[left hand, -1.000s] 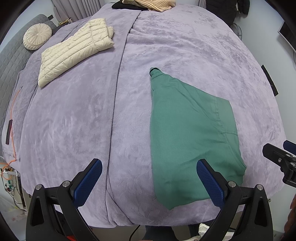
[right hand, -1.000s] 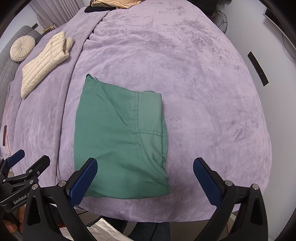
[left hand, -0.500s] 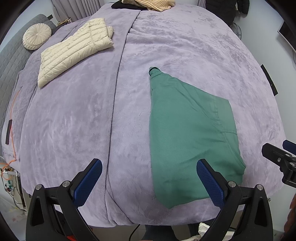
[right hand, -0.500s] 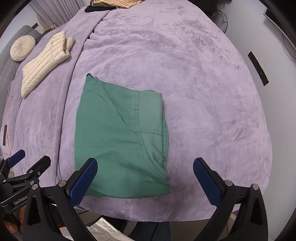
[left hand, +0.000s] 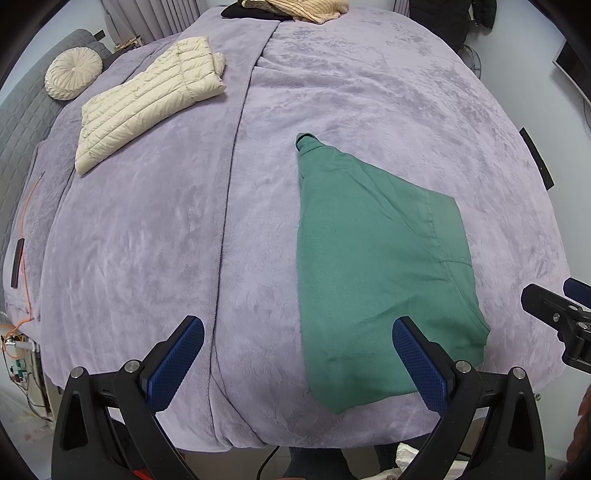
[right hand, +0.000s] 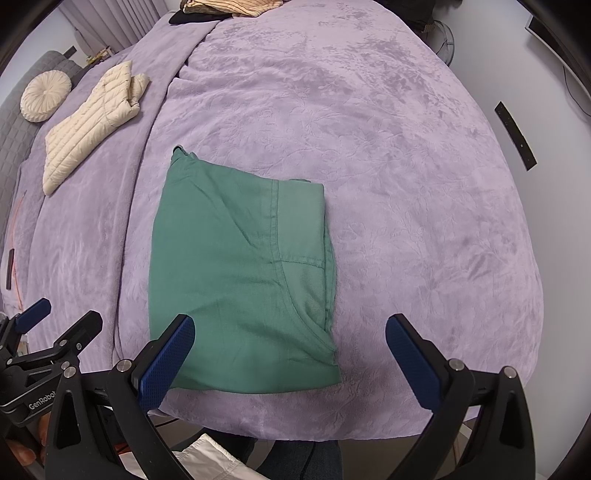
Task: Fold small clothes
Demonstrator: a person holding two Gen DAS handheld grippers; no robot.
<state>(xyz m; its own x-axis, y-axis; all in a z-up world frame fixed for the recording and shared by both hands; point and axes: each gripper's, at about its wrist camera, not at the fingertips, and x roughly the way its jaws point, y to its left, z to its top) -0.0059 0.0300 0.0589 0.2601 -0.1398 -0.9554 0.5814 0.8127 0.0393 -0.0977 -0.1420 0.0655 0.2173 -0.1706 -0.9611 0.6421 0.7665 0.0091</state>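
A green garment [left hand: 373, 266] [right hand: 236, 280] lies folded flat on the purple bed cover near the front edge, a narrow cuff end pointing away. My left gripper [left hand: 297, 363] hovers open over the bed's front edge, its right finger above the garment's near corner and nothing between its fingers. My right gripper [right hand: 290, 360] is open too, its left finger over the garment's near left corner and the near right corner between the fingers, untouched. Each gripper shows at the edge of the other's view.
A cream quilted jacket [left hand: 147, 99] [right hand: 92, 122] lies folded at the back left, beside a round cream cushion [left hand: 72, 74]. A pile of tan and black clothes [left hand: 291, 7] sits at the far end. The bed cover [left hand: 369, 92] has a long fold seam left of the garment.
Both grippers stay open and almost still; the views have shifted only slightly. The green garment has not moved.
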